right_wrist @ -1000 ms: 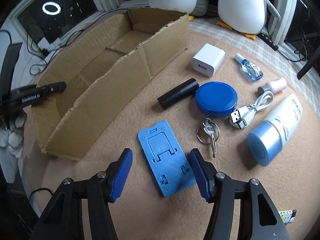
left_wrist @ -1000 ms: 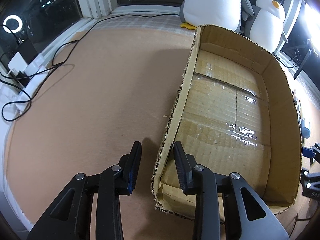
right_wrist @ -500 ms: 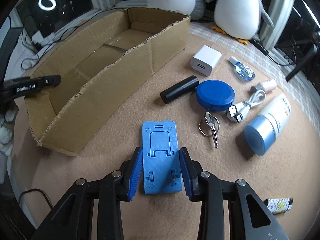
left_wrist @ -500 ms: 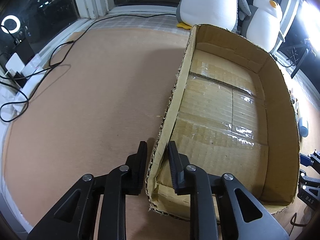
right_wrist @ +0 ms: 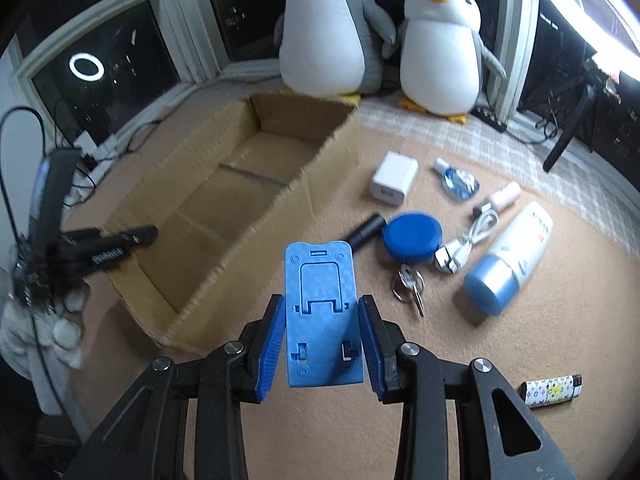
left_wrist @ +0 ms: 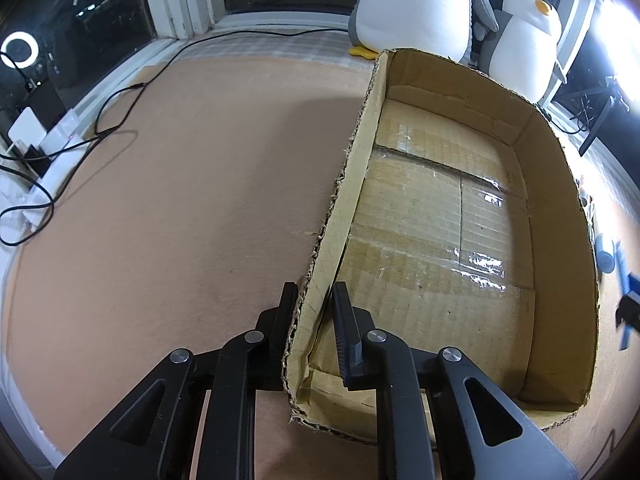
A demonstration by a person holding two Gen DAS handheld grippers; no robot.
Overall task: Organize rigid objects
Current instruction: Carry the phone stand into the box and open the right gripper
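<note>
The left claw [left_wrist: 314,312] is now clamped on the near left wall of the cardboard box [left_wrist: 560,184]; a second ago its jaws stood well apart on either side of that wall. The box sits on the tan felt worktop [left_wrist: 180,200], its taped floor bare, with black cables [left_wrist: 108,120] trailing at the far left.

In the right wrist view the box [right_wrist: 280,224] lies to the left, and the left claw [right_wrist: 120,240] reaches over its near left corner. In the middle, the right claw [right_wrist: 322,320] grips the blue phone stand [right_wrist: 320,308] by its two long edges. A second ago the stand lay flat on the worktop between open jaws; now it is raised off the felt, in front of the box's near right wall.

To the right, resting on the worktop: a white charger [right_wrist: 394,178], a black tube [right_wrist: 366,230], a round blue case [right_wrist: 412,236], keys [right_wrist: 410,284], a white USB cable [right_wrist: 468,240], a small blue bottle [right_wrist: 458,178], a pink bottle [right_wrist: 502,196], a sunscreen tube [right_wrist: 512,256] and a patterned lighter [right_wrist: 552,390] nearest. Two plush penguins [right_wrist: 440,48] stand at the far edge.
</note>
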